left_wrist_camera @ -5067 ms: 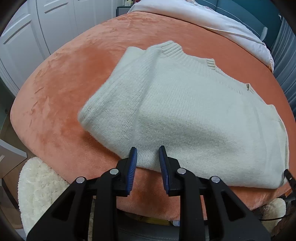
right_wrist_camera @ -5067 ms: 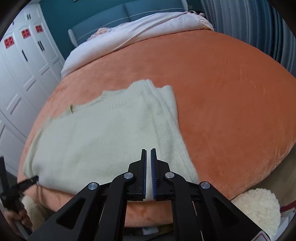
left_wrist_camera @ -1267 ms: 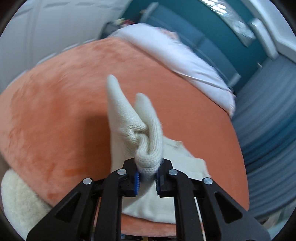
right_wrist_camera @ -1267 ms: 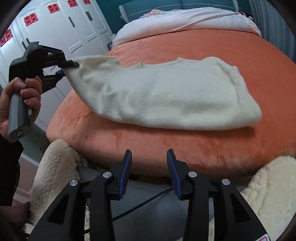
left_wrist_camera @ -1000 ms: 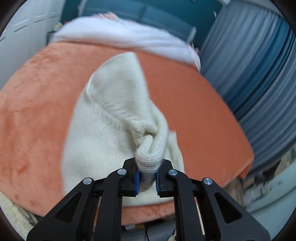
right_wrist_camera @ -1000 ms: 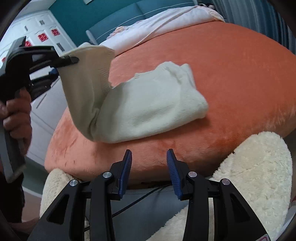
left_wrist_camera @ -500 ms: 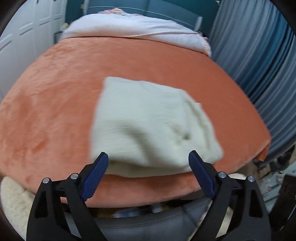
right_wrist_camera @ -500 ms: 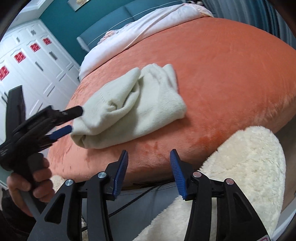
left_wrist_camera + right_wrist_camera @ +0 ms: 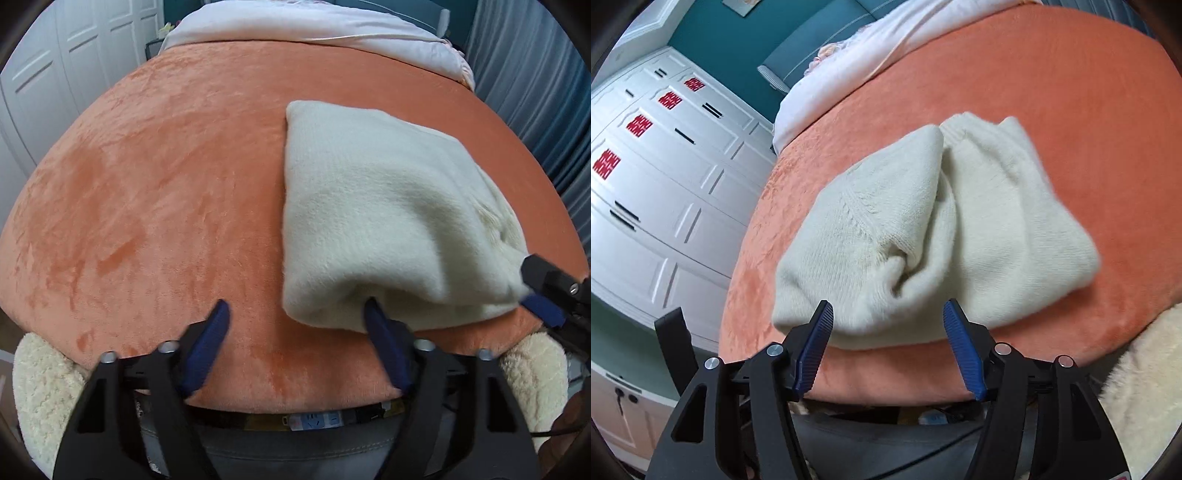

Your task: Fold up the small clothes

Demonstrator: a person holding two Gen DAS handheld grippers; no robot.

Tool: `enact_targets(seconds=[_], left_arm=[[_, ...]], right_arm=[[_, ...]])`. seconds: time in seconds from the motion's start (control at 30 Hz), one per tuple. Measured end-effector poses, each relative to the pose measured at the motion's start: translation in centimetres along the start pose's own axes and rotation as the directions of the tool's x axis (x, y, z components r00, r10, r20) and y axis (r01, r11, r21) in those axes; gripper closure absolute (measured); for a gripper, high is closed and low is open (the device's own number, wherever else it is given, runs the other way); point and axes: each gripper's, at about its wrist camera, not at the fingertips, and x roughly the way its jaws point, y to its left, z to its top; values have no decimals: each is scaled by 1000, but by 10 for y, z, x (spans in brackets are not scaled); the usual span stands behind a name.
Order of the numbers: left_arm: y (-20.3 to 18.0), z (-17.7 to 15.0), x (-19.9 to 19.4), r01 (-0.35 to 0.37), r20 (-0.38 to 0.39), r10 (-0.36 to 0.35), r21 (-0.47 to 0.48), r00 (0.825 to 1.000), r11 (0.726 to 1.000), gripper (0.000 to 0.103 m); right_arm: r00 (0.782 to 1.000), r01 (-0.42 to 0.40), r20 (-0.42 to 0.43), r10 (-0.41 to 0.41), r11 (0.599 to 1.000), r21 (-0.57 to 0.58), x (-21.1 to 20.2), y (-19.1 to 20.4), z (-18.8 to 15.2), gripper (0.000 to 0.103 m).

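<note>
The cream knit sweater (image 9: 388,206) lies folded on the orange bed (image 9: 166,192): soft, light, floppy. Left hand-held gripper (image 9: 297,321) closing, right hand-held gripper (image 9: 888,319) opening, both empty; best gripped at its thick near edge.

My right hand-held gripper (image 9: 888,325) hangs at the near edge of the cream sweater (image 9: 934,236), jaws opening, gripping nothing. The sweater lies folded and bunched on the orange bed cover (image 9: 1071,92), white wardrobe (image 9: 665,184) at left.
</note>
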Motion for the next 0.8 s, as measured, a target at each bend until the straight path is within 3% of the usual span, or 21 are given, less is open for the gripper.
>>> enact_targets(seconds=[0.03, 0.1, 0.17, 0.2, 0.27, 0.37, 0.47, 0.53, 0.57, 0.6, 0.63, 0.7, 0.8], left_arm=[[3, 4, 3, 17, -9, -17, -17, 1000, 1000, 58], [8, 9, 5, 84, -29, -86, -53, 996, 995, 73], [3, 12, 3, 95, -37, -97, -43, 995, 995, 79], [0, 13, 1, 94, -30, -95, -30, 995, 995, 80], [-6, 14, -6, 101, -19, -101, -13, 995, 995, 81], [-18, 13, -16, 154, -6, -154, 5, 988, 988, 81], [-39, 12, -13, 135, -5, -135, 61, 991, 989, 82], [-48, 10, -2, 107, -24, -105, 87, 994, 990, 82], [-51, 8, 6, 104, -42, -101, 90, 994, 990, 81], [-54, 6, 11, 96, -60, -91, 97, 994, 991, 81], [-56, 3, 12, 76, -61, -70, 108, 996, 991, 81], [-59, 1, 10, 48, -53, -41, 131, 998, 990, 81], [-54, 3, 10, 41, -58, -35, 111, 998, 993, 81]], right_arm=[[1000, -6, -16, 7, 1000, 20, 9, -2, 1, 41], [997, -1, -75, 6, 998, 65, 30, -7, 4, 45], [995, -40, -89, 50, 994, 106, 42, -10, 6, 87], [995, -49, -81, 57, 994, 98, 42, -7, 10, 88], [999, -34, 39, 33, 999, 19, 18, 9, 22, 90], [976, -35, 208, 57, 994, -106, -41, 38, 43, 91], [946, 74, 325, -1, 974, -212, -76, 46, 40, 91], [947, 175, 302, -110, 965, -197, -62, 15, 35, 91], [956, 212, 241, -169, 963, -165, -43, -8, 33, 91], [969, 230, 123, -216, 967, -108, -17, -42, 30, 91], [972, 231, 53, -228, 971, -60, -2, -64, 25, 91], [981, 187, 54, -187, 982, 4, -4, -77, 18, 91], [973, 186, 150, -176, 981, -55, -26, -50, 24, 91]])
